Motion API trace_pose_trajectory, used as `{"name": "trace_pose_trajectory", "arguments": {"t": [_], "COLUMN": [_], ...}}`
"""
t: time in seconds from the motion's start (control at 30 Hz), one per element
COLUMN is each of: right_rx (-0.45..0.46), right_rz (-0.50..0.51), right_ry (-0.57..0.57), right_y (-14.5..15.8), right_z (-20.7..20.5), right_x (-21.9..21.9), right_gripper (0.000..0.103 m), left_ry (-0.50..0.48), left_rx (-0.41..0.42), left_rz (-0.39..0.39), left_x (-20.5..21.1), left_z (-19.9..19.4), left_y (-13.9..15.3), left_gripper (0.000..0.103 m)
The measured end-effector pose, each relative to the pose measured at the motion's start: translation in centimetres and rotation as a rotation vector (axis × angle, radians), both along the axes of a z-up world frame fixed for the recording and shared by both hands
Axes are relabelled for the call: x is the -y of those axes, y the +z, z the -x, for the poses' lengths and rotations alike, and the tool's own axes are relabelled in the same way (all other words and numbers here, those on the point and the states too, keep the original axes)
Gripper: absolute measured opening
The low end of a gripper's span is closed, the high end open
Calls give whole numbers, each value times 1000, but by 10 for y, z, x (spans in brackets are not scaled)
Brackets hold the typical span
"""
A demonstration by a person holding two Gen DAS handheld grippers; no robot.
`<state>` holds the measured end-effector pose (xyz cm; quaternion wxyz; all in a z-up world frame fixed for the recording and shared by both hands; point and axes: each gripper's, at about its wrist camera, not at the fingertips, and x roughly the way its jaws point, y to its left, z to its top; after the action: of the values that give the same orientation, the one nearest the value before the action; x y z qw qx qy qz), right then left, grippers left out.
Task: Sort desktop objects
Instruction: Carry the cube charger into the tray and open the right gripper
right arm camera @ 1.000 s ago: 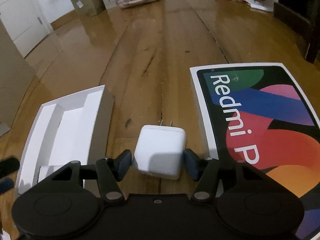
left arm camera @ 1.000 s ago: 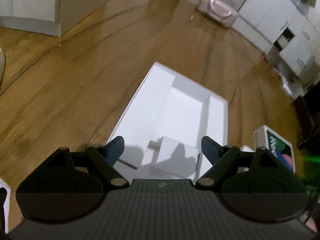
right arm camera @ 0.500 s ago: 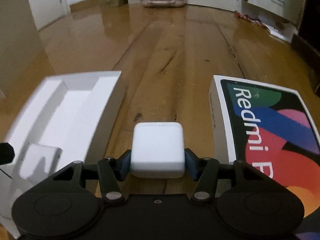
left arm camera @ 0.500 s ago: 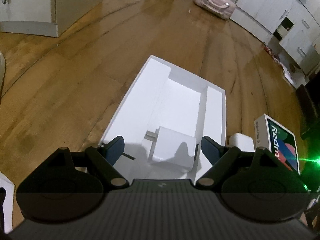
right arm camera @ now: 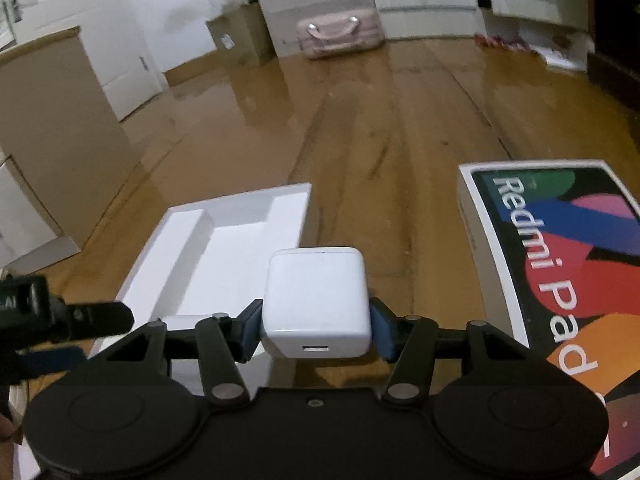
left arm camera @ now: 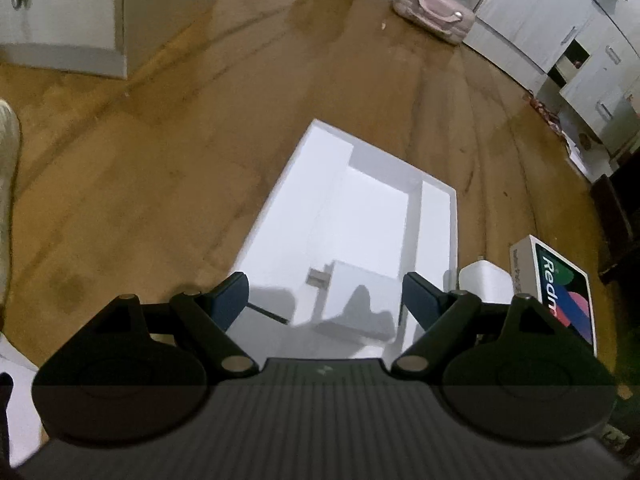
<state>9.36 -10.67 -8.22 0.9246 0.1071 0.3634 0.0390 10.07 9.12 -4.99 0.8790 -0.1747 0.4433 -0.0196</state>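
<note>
My right gripper [right arm camera: 316,326] is shut on a white charger cube [right arm camera: 317,300] and holds it above the wooden surface, between the white box tray [right arm camera: 224,248] and the Redmi Pad box [right arm camera: 568,280]. That charger also shows in the left wrist view [left arm camera: 486,282]. My left gripper [left arm camera: 324,294] is open and empty over the near end of the white tray [left arm camera: 360,208]. A second white charger [left arm camera: 356,298] lies inside the tray between my left fingers. The Redmi box [left arm camera: 560,284] stands to the right.
A pink bag [right arm camera: 340,36] lies far back by white cabinets [left arm camera: 540,28]. A cardboard box [right arm camera: 240,38] stands by the wall. A white cabinet [left arm camera: 60,16] is at the far left. Wide wooden surface [right arm camera: 380,128] lies beyond the tray.
My right gripper closed on the white charger and lifted it off the surface, moving left toward the tray. My left gripper rose slightly and stayed open over the tray.
</note>
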Motion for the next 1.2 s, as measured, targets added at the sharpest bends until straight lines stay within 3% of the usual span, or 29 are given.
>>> {"name": "trace_pose_trajectory", "arguments": {"t": [0.17,0.4,0.63,0.9,1.03,1.2], "right_rx": [43,86,30,-2,70,48], "right_rz": [25,61,93,43,1,-94], "right_ry": [57,236,290,218,174,36], "right_y": [10,9,-5,-19,-7,10], "right_z": [-11,-34,-48,-54,-40,-17], "right_x": [-13,-49,-71,-78,-67,-32], "right_gripper": [60,60,60,61,80,81], "left_ry": [44,97,149,130,120,76], "left_rx": [-15,-30,-30,-50,-63,-72], "left_rz": [90,59,88,93,103,97], "left_x": [-13,-26,-45,-52,-51,-41], "left_z": [1,0,2,-2,-1,-1], "left_y": [-2,-5,-9,-10,-12,-9], "left_gripper": [84,84,84,84,84,84]}}
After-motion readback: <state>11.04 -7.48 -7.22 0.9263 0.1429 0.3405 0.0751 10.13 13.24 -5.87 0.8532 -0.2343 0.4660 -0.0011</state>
